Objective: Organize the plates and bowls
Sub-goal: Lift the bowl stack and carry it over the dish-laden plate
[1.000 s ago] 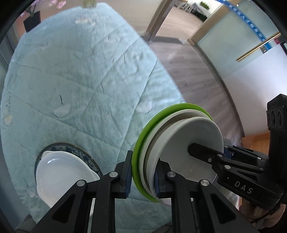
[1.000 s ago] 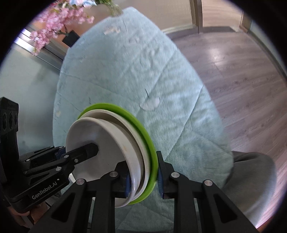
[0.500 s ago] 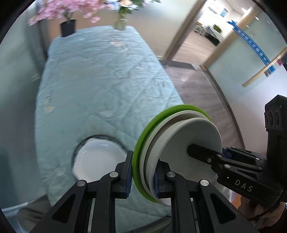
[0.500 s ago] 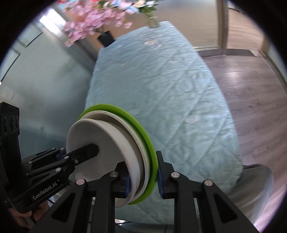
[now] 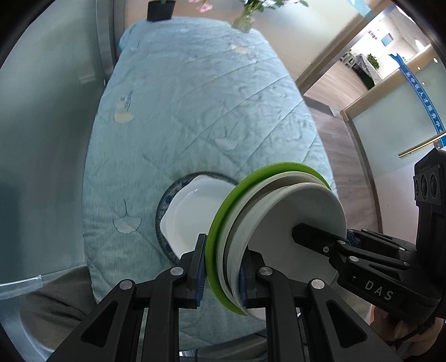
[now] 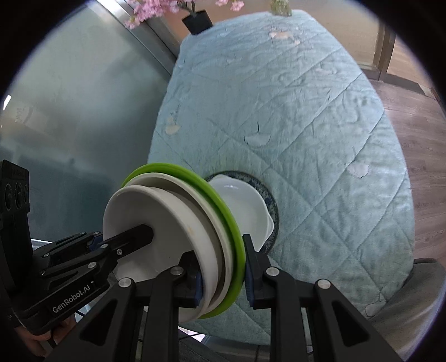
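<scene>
A stack of plates [image 5: 292, 217], a green plate [image 5: 220, 222] under two whitish ones, hangs tilted on edge above the near end of the table. My left gripper [image 5: 221, 268] is shut on one rim of the stack. My right gripper [image 6: 223, 268] is shut on the opposite rim of the stack [image 6: 156, 222]. Each view shows one of the other gripper's fingers [image 5: 315, 235] lying on the top plate. Just behind the stack, a white bowl [image 5: 192, 211] [image 6: 242, 206] with small handles sits on a blue-patterned plate [image 5: 164, 200] [image 6: 272, 208].
The table wears a quilted pale blue cloth [image 5: 195, 111] [image 6: 306, 111]. A glass vase [image 5: 245, 16] and a black flower pot [image 6: 198, 21] stand at its far end. A glass wall runs along the left. A grey chair [image 6: 418, 292] and wooden floor [image 6: 418, 131] lie to the right.
Both grippers have carried the stack along the table together, still clamped on it. The bowl on the blue plate, earlier off to the left, now lies directly behind the stack.
</scene>
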`<state>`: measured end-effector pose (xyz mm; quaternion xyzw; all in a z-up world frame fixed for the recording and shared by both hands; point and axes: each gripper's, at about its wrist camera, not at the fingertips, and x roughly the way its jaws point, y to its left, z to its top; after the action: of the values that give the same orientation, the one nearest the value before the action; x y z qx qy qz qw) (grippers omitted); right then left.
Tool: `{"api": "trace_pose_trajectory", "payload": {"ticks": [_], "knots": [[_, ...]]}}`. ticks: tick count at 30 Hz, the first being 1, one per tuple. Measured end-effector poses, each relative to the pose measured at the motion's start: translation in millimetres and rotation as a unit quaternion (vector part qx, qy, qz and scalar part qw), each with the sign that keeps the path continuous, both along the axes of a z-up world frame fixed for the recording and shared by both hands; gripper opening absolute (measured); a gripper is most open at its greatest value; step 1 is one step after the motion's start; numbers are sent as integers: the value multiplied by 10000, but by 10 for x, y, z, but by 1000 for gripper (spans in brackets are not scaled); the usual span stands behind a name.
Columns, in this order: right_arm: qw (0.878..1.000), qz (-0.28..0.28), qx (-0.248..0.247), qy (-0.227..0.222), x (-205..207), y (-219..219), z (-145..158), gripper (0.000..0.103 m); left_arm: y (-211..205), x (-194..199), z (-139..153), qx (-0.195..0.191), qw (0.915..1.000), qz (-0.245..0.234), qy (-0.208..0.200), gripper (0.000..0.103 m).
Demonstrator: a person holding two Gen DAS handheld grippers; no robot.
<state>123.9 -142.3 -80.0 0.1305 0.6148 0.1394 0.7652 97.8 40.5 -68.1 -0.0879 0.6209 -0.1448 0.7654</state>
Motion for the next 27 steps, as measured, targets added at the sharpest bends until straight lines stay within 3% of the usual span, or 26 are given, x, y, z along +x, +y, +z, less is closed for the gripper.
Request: {"api": "trace_pose_trajectory", "payload": {"ticks": [13,27], "knots": [[9963,86,-165,837,273,225,-829,23,155,270,-982,-39,9962,149,852,15],[9932,57,-199,1143,594,266,-1192,24,98,519,-1384,-15,9929,263,1158,15]]}}
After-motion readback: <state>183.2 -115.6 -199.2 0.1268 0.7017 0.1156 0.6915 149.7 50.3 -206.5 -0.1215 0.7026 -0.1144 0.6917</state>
